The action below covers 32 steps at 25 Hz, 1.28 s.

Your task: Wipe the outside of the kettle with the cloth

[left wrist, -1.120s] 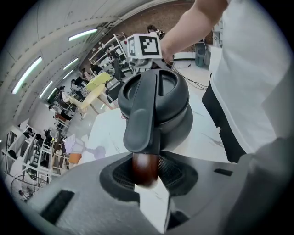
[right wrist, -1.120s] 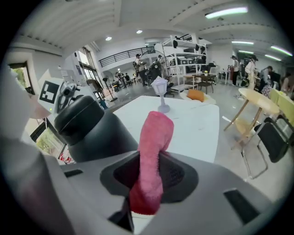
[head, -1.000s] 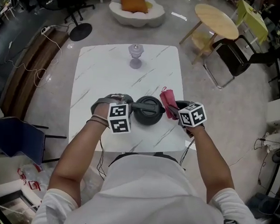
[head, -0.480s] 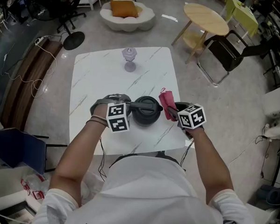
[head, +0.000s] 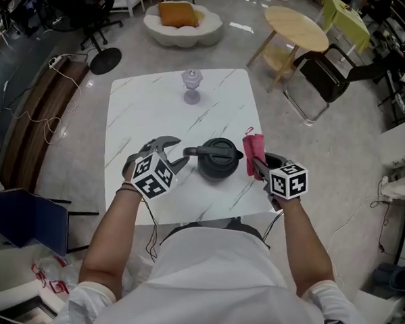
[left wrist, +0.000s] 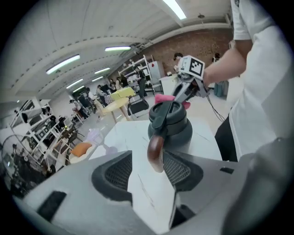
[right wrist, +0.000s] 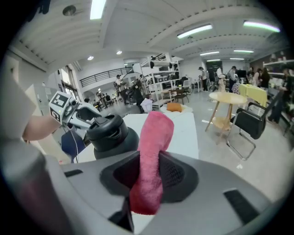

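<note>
A dark grey kettle point(head: 216, 160) stands on the white marble table point(head: 144, 114), its brown-tipped handle point(head: 189, 151) pointing left. My left gripper point(head: 172, 155) is just left of it. Its jaws have just been opening and now stand wide. In the left gripper view the handle tip point(left wrist: 155, 153) lies between the pads without being pressed. My right gripper point(head: 258, 162), right of the kettle, is shut on a pink cloth point(head: 252, 148). In the right gripper view the cloth point(right wrist: 154, 151) sticks up between the pads, beside the kettle point(right wrist: 110, 135).
A purple glass goblet point(head: 191, 85) stands at the table's far side. The table's front edge runs just below both grippers. On the floor beyond are a round wooden table point(head: 296, 27), a black folding chair point(head: 329, 76) and a blue chair point(head: 30, 217) at left.
My left gripper let go of the kettle handle, opened, rolled and drew back to the left and upward. The right gripper with the cloth rose and shifted slightly right.
</note>
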Each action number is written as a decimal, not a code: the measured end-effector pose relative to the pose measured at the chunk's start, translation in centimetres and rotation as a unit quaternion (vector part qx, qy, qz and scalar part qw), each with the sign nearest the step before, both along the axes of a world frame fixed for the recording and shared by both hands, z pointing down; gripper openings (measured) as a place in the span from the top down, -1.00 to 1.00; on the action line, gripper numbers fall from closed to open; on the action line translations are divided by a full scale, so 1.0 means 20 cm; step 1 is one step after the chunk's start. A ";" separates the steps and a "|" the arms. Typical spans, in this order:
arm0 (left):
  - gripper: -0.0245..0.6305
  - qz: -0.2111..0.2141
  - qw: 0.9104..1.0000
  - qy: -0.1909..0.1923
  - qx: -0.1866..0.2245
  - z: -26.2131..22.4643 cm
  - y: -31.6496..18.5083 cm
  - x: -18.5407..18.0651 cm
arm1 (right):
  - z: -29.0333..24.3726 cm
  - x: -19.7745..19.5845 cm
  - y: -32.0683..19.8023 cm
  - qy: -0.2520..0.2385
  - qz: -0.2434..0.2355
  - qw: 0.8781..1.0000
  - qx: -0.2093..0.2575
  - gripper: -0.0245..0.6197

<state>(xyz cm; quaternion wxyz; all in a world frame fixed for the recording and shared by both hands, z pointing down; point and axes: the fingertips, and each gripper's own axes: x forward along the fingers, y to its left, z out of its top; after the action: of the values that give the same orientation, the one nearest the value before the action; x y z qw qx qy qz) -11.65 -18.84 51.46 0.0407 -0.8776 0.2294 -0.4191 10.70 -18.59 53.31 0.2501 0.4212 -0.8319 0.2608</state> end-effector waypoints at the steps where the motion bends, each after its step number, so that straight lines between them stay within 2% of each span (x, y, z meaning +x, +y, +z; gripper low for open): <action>1: 0.27 -0.017 0.999 0.028 0.000 -0.02 0.01 -0.02 | -0.02 0.01 0.03 -0.013 0.023 1.000 0.007 0.57; 4: 0.41 -0.067 0.992 0.103 -0.007 -0.06 0.04 -0.06 | -0.07 0.01 0.11 -0.062 0.085 0.994 0.030 0.57; 7: 0.62 -0.114 0.979 0.171 -0.020 -0.09 0.09 -0.08 | -0.13 -0.02 0.20 -0.126 0.126 0.983 0.047 0.57; 9: 0.73 -0.154 0.962 0.222 -0.036 -0.10 0.14 -0.09 | -0.19 -0.05 0.25 -0.153 0.128 0.978 0.062 0.57; 11: 0.86 -0.197 0.941 0.270 -0.057 -0.11 0.19 -0.11 | -0.26 -0.10 0.30 -0.159 0.107 0.978 0.081 0.57; 12: 0.92 -0.212 0.932 0.287 -0.066 -0.11 0.22 -0.11 | -0.30 -0.12 0.32 -0.158 0.094 0.979 0.091 0.57; 13: 0.93 -0.220 0.926 0.297 -0.073 -0.11 0.25 -0.10 | -0.32 -0.14 0.34 -0.155 0.081 0.979 0.100 0.57; 17: 0.93 -0.225 0.927 0.291 -0.070 -0.15 0.38 -0.04 | -0.35 -0.18 0.42 -0.141 0.034 0.983 0.114 0.57; 22: 0.93 -0.239 0.920 0.307 -0.043 -0.22 0.52 0.11 | -0.32 -0.19 0.48 -0.139 -0.015 0.984 0.107 0.58; 26: 0.93 -0.263 0.915 0.306 -0.026 -0.23 0.61 0.18 | -0.32 -0.19 0.55 -0.132 -0.043 0.984 0.109 0.58; 32: 0.93 -0.276 0.915 0.293 -0.015 -0.24 0.72 0.23 | -0.29 -0.16 0.65 -0.137 -0.062 0.983 0.101 0.58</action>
<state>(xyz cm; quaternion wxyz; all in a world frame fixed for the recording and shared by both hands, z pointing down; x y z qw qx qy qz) -7.00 -4.35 46.74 -0.1583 -0.8634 0.4577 -0.1412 7.48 -5.56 47.46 0.1058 0.3519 -0.9048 0.2151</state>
